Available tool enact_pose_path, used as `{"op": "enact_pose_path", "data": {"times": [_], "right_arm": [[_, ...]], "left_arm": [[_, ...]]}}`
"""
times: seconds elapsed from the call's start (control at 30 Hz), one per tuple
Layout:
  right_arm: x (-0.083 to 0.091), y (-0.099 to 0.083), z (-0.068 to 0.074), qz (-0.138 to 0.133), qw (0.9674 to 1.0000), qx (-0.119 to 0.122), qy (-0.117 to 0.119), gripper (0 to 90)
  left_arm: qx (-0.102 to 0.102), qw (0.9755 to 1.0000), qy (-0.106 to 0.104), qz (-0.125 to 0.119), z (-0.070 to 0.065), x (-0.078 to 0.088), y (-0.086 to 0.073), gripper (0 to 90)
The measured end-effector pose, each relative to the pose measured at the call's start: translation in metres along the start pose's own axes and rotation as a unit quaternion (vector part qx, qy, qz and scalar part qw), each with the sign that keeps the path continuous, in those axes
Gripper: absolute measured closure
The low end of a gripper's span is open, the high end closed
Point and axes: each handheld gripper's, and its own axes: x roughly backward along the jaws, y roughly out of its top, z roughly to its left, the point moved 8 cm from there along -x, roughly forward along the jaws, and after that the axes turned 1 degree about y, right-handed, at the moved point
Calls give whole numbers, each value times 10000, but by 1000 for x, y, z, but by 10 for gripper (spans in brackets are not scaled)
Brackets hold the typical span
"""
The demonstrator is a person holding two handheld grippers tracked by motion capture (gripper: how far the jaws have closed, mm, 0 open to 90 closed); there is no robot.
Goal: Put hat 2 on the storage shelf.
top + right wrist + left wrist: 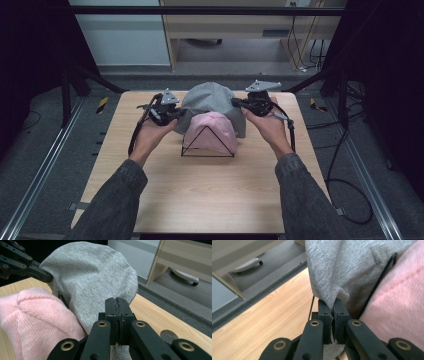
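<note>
Fingers [333,305] tight on grey hat [210,100]

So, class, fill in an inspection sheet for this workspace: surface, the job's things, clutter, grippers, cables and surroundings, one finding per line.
Surface: light wooden table, bare at the near side.
Job's things: grey hat draped over the back of a black wire stand; pink knitted hat on the front of it.
Clutter: nothing seen.
Grippers: left gripper shut on the grey hat's edge; right gripper shut on its other edge.
Cables: a black cable trails from the left gripper; more black cables lie on the floor at the right.
Surroundings: grey carpeted floor, wooden furniture behind the table.
</note>
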Motion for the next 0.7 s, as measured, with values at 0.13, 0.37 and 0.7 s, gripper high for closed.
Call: {"op": "enact_pose_path", "data": {"times": [0.13,0.37,0.7], "right_arm": [[-1,-7,2,26,10000,-29,21,889],[-3,-23,4,156,9998,-133,56,888],[-9,-33,3,230,9995,-196,68,887]], "left_arm": [[60,10000,-51,31,-4,-2,-9,867],[86,9997,-90,189,-10,-10,-21,866],[132,9994,-144,273,-12,-15,-32,866]]}}
